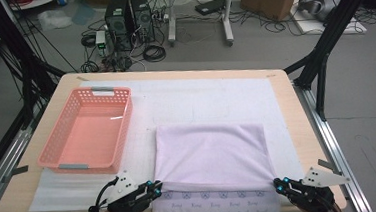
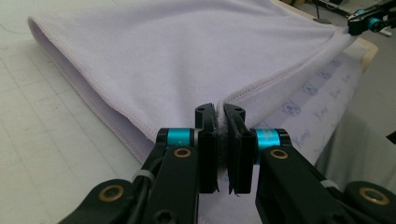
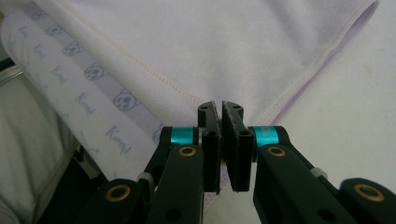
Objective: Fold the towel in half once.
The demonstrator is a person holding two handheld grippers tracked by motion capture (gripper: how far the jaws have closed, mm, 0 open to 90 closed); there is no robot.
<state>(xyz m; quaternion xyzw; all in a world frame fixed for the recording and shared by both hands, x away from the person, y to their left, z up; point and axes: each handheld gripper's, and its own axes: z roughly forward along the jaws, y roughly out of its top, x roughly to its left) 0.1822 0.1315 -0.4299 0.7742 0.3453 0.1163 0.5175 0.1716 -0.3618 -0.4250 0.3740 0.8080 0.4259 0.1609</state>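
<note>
In the high view, a lilac towel lies folded on the white mat that covers the table, in the lower middle of the frame. Its upper layer is plain lilac. Under it, at the bottom edge of the frame, a paler layer with a printed pattern of small bear faces and words comes out.

The left tongs are at the lower left of the towel, and the right tongs at its lower right. Each of them is pressed together on one near corner of the plain upper layer. In the left gripper view the left tongs pinch the hemmed corner of the towel, and the cloth goes from there in a stretched line to the upper right of the frame, where the other tongs hold it. In the right gripper view the right tongs pinch the other corner of the towel in the same way, with the printed layer at the left of the frame.

A pink basket stands on the mat at the left of the high view, just beside the towel but apart from it.
</note>
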